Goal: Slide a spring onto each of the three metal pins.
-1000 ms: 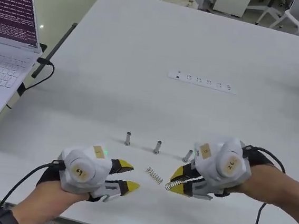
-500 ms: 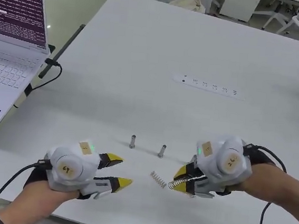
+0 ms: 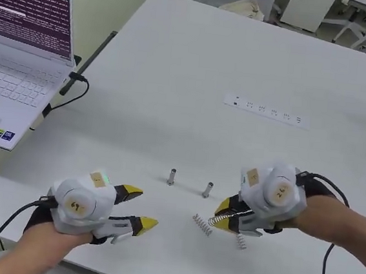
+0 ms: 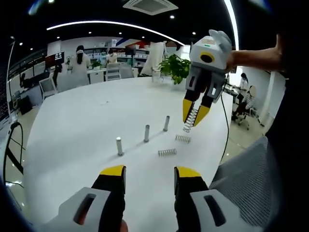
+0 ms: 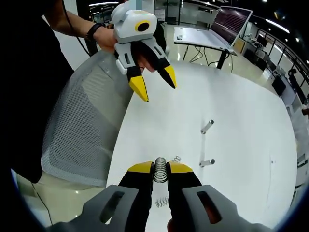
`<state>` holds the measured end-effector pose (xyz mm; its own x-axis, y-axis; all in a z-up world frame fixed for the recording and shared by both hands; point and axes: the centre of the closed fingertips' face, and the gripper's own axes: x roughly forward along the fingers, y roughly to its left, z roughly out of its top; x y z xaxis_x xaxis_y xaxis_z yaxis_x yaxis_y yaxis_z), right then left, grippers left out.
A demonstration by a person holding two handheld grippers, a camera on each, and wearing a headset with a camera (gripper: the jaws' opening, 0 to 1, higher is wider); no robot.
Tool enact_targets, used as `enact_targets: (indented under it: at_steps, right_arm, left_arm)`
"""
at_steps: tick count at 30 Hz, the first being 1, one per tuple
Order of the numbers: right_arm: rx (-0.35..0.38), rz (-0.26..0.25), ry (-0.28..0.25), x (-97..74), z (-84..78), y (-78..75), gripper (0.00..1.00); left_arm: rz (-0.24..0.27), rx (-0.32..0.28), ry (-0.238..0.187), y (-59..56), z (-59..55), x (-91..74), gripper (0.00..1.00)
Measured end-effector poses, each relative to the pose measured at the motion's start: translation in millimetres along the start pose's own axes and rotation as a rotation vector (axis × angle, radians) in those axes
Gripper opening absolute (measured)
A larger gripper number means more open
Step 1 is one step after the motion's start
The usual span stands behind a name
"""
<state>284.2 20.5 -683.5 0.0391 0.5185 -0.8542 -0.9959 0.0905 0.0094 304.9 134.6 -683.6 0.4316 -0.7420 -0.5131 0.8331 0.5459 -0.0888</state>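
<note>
**Right gripper (image 3: pixel 220 219) pinching a spring beside the pins, left gripper (image 3: pixel 140 206) open**

The right gripper's yellow-tipped jaws are nearly together and clamp one end of the held spring (image 4: pixel 191 118). In the right gripper view the coil sits squarely between the two tips. Its long axis runs on in line with the jaws, so it points straight out ahead of them. In the left gripper view the gripper points down at the white table (image 3: pixel 176 78), and the spring hangs from the tips, close to upright with a slight lean. Its free lower end is clear of the surface.

Three metal pins stand upright in a row on the table: the near pin (image 4: pixel 119 146), the middle pin (image 4: pixel 146 133) and the far pin (image 4: pixel 166 123). All three shafts are bare. The held spring hangs just beside the far pin, not over its top and not touching it.

Two more springs lie flat on the table near the pins. The first loose spring (image 4: pixel 167 152) lies in front of the middle pin. The second loose spring (image 4: pixel 183 138) lies almost under the held one.

The left gripper has its jaws spread wide with nothing between them. It hovers low over the table, well apart from the pins and pointing towards them.
</note>
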Motion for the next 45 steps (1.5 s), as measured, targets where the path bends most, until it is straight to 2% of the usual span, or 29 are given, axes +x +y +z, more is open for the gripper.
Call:
enact_targets:
  at_steps: [7,14,20,38,45]
  right_arm:
    - [-0.010,0.002,0.009,4.1,6.4,-11.6,0.08]
    - [-0.028,0.012,0.022,9.2,12.4,-20.1,0.08]
    - [-0.050,0.024,0.043,13.3,15.9,-27.3,0.08]
    - [-0.094,0.041,0.070,24.2,35.2,-53.9,0.08]
    - [-0.117,0.044,0.087,29.7,45.1,-71.1,0.08]
  left_arm:
    - [0.035,-0.026,-0.005,11.5,-4.2,-10.9,0.38]
    - [0.059,-0.039,-0.004,17.1,-7.3,-18.2,0.40]
    - [0.075,-0.058,-0.014,19.0,-6.5,-23.7,0.44]
    - [0.102,-0.087,-0.023,21.4,-11.1,-35.6,0.46]
    - [0.107,-0.103,-0.028,22.0,-13.2,-39.2,0.47]
